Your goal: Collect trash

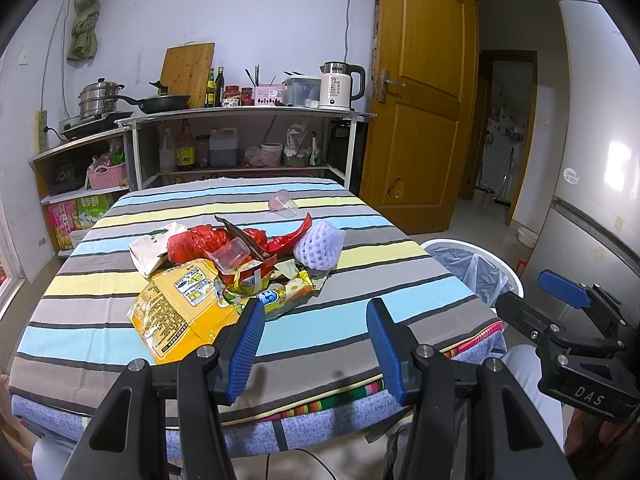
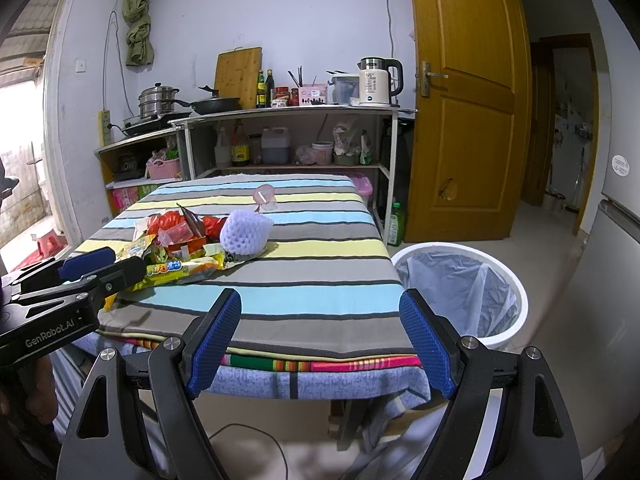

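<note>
We are seeing sharp, evenly bright pictures; daylight is coming in at nine o'clock, glare is shining on the fridge, edges are bending darkly.

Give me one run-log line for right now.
stage: pre-grasp | left gripper: open, empty | right gripper: open, empty | trash pile: on table, untouched | bin: lined, beside table

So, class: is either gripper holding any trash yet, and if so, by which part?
Nothing is held. The left gripper and right gripper are both open and empty, short of the wrapper pile.
</note>
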A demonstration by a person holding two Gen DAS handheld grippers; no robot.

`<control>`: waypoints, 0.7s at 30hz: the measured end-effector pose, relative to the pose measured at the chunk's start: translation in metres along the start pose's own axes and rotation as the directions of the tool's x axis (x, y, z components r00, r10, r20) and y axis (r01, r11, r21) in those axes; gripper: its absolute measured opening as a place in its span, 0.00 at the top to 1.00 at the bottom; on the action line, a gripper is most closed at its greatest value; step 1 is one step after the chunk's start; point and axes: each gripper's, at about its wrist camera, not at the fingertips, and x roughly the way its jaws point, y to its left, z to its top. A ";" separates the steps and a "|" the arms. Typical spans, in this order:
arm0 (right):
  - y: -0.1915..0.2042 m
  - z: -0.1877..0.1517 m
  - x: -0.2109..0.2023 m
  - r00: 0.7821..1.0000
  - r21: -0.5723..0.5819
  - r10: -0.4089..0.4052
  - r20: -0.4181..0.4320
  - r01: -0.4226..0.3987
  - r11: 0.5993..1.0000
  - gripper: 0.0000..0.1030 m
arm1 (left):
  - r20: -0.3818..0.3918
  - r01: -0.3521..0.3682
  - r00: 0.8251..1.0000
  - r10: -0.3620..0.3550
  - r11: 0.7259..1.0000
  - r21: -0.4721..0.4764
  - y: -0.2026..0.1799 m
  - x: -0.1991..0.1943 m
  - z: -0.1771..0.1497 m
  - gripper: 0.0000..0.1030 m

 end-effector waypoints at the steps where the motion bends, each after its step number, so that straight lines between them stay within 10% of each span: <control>1: 0.000 0.001 0.000 1.000 -0.001 0.000 -0.001 0.000 1.000 0.21 | 0.000 0.000 1.000 0.000 1.000 0.000 0.000 0.000 0.000 0.49; 21: 0.010 0.005 0.013 1.000 -0.025 0.026 -0.012 -0.026 0.999 0.21 | -0.015 -0.029 0.999 0.028 0.999 -0.038 0.019 0.010 0.002 0.49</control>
